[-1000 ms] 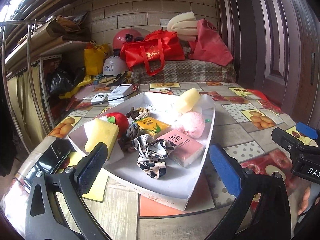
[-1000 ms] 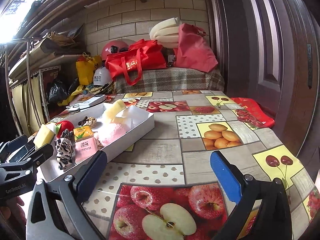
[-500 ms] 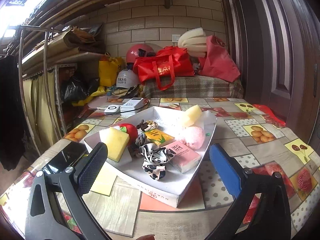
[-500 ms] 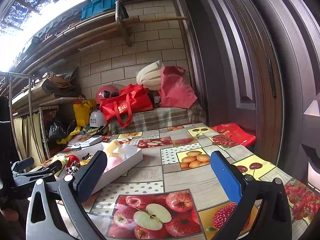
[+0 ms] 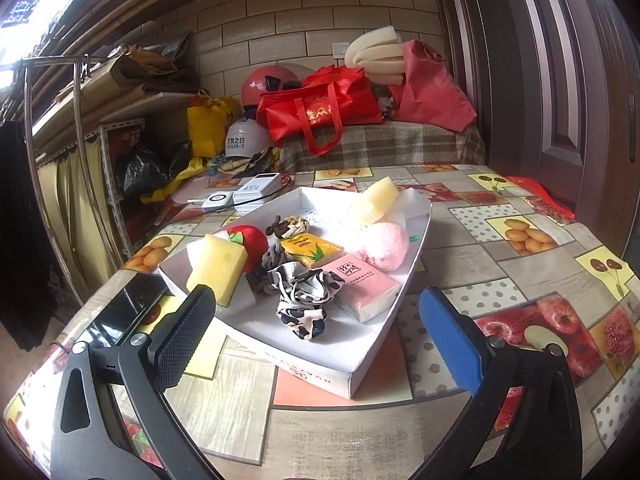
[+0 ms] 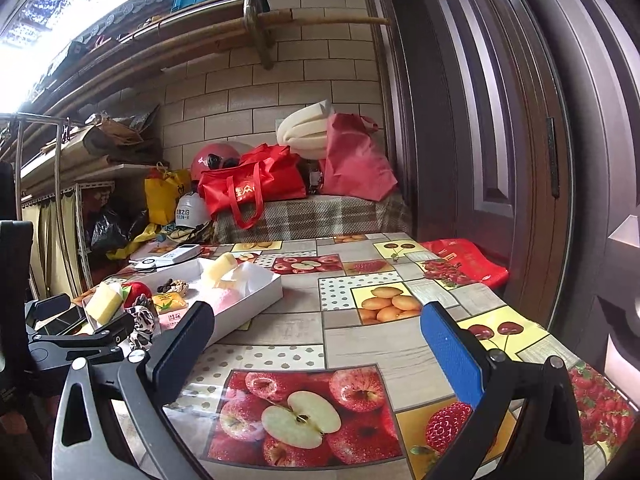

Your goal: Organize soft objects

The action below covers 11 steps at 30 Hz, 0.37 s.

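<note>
Shallow white cardboard box lid (image 5: 372, 364) on fruit-print oilcloth table (image 5: 500, 264), holding the soft items:
- 1 yellow rectangular sponge (image 5: 218, 266), propped at the lid's left edge, touching 1 red plush apple (image 5: 252, 240).
- 1 black-and-white patterned fabric scrunchie (image 5: 304, 304), near front, beside 1 pink tissue packet (image 5: 362, 286).
- 1 yellow tissue packet (image 5: 310, 249), centre.
- 1 pink fluffy ball (image 5: 384, 244), right.
- 1 pale yellow foam wedge (image 5: 376, 200), far corner.

Left gripper (image 5: 316, 340): fingers wide apart, empty, just before the lid.
Right gripper (image 6: 316, 344): fingers wide apart, empty, over bare table, lid to its left.
</note>
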### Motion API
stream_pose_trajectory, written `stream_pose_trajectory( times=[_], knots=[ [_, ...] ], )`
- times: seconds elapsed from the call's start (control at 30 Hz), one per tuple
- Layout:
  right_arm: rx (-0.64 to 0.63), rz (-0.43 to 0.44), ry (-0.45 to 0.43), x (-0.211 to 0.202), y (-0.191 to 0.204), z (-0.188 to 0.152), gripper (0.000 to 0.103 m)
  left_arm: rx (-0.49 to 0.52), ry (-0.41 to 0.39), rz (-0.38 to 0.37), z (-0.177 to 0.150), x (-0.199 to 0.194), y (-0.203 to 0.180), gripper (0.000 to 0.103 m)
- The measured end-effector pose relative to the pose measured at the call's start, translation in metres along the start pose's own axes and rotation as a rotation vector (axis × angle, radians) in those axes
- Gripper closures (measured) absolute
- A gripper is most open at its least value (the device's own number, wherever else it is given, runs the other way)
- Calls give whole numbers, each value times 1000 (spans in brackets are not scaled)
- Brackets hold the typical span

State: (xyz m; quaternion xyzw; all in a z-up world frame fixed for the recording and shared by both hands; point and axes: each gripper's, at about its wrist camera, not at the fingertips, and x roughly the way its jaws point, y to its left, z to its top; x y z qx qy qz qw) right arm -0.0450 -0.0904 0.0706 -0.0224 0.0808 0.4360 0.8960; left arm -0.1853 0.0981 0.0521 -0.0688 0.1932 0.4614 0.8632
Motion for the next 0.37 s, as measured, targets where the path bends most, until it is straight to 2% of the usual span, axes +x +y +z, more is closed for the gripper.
stream_pose_trajectory(
  times=[0.37],
  knots=[
    [12,4,11,2,-5,-1,0,-38,51,-13,-1,9,7,0]
  ],
)
